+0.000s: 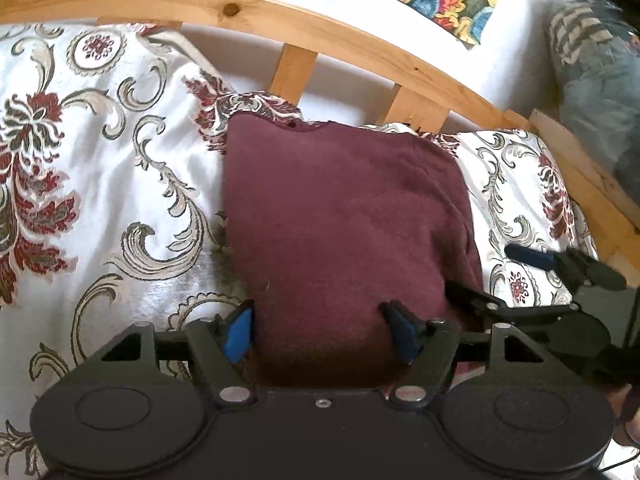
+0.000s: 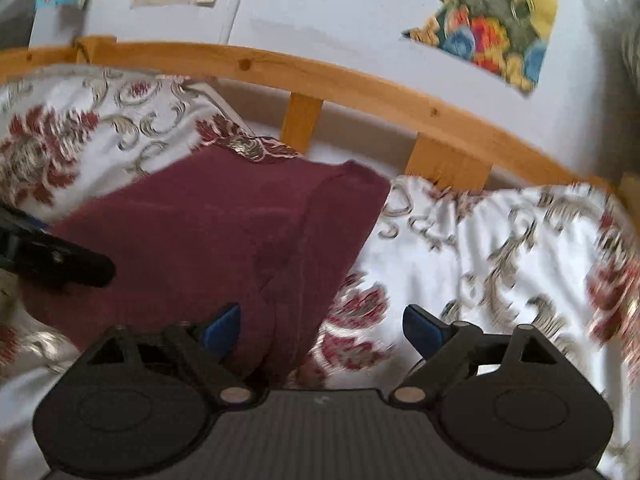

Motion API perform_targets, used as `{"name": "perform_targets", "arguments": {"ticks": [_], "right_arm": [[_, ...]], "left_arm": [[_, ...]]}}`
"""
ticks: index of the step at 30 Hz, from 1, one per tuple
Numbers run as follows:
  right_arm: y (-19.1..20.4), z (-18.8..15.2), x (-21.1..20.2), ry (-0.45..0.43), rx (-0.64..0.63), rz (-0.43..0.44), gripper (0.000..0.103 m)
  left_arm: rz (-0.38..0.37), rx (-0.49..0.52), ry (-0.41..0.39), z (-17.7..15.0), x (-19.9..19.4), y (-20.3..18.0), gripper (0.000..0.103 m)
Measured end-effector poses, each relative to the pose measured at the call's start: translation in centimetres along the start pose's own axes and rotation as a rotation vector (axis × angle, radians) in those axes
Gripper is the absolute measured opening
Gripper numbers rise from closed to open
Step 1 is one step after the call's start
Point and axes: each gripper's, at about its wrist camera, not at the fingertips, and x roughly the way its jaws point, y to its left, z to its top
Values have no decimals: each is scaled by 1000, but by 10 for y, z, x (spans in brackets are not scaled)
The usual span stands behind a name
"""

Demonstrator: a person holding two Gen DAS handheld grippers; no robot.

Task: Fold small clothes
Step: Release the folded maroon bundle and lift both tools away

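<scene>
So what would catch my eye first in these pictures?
Probably the maroon garment, folded on a white bedspread patterned with red flowers, just in front of a wooden bed rail. Then the two black grippers with blue pads, left gripper and right gripper, both open at its near edge.

Maroon garment (image 1: 340,220); white bedspread (image 1: 100,184) patterned with red flowers, grey scrolls; pine-coloured rail (image 1: 280,20); blue, possibly rubber, pads (image 1: 239,334).

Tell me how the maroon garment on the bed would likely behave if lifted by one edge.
The maroon garment is probably floppy: its folded layers sag and follow the bedspread beneath. It looks like a soft, fuzzy knit, so it likely grips rather than slides. Lifted by one edge, the fold would probably fall open.
</scene>
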Motion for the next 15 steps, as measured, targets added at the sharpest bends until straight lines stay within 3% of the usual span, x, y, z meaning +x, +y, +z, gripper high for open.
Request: {"name": "perform_targets", "arguments": {"ticks": [2,5,15], "right_arm": [[4,-1,0,-12,-43,-33,93],[1,-2,-2,-8,3,-33,93],[-9,3,-45,-98,154,-31,99]], "left_arm": [[0,-4,1,1,-2,-3,74],[13,-9,6,3,-7,-5,75],[69,30,-66,9,-45,-24,100]]}}
